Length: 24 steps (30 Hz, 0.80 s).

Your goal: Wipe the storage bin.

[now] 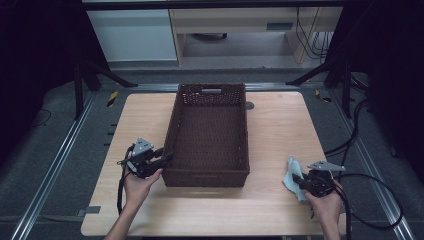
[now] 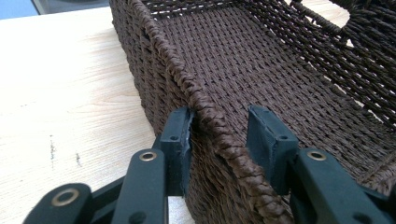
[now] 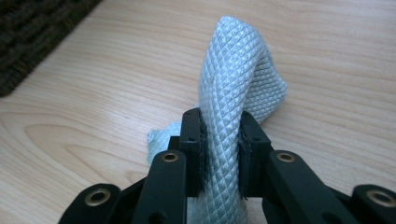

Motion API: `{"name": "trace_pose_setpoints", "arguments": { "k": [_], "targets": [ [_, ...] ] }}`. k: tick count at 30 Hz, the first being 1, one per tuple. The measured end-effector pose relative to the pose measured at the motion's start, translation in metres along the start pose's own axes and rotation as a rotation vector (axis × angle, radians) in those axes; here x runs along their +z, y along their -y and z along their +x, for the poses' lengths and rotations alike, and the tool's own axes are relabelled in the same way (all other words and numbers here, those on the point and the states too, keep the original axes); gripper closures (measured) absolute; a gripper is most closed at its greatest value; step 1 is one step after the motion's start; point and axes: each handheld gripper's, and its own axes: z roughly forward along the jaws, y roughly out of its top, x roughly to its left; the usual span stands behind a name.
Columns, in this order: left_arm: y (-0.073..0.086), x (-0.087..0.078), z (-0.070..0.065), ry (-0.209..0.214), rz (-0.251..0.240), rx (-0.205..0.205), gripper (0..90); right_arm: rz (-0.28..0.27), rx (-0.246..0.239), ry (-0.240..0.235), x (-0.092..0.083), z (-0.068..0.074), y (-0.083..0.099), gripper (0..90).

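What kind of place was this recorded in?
Probably a lab or recording workspace, not a home: a bare wooden table on a metal frame, dark curtains at the sides, and loose cables on a grey floor.

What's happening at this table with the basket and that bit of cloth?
A person works with a handheld gripper in each hand. The left gripper straddles the rim of the brown woven basket near its front left corner, one finger outside the wall and one inside. The right gripper is pinching a pale blue cloth on the wooden table, to the right of the basket.
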Motion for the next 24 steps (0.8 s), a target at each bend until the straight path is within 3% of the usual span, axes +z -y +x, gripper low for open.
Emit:
{"name": "trace_pose_setpoints", "arguments": {
  "k": [7, 14, 24],
  "targets": [
    [0.000, 0.000, 0.000, -0.001, 0.001, -0.001, 59.6, 0.001, 0.011, 0.036, 0.002, -0.005, 0.003, 61.4],
    [0.000, 0.000, 0.000, 0.000, 0.001, 0.000, 59.6, -0.098, -0.017, 0.055, -0.011, 0.005, -0.009, 49.9],
    [0.000, 0.000, 0.000, 0.000, 0.001, 0.000, 59.6, -0.226, -0.065, 0.029, -0.031, 0.026, -0.034, 46.2]
  ]
}}
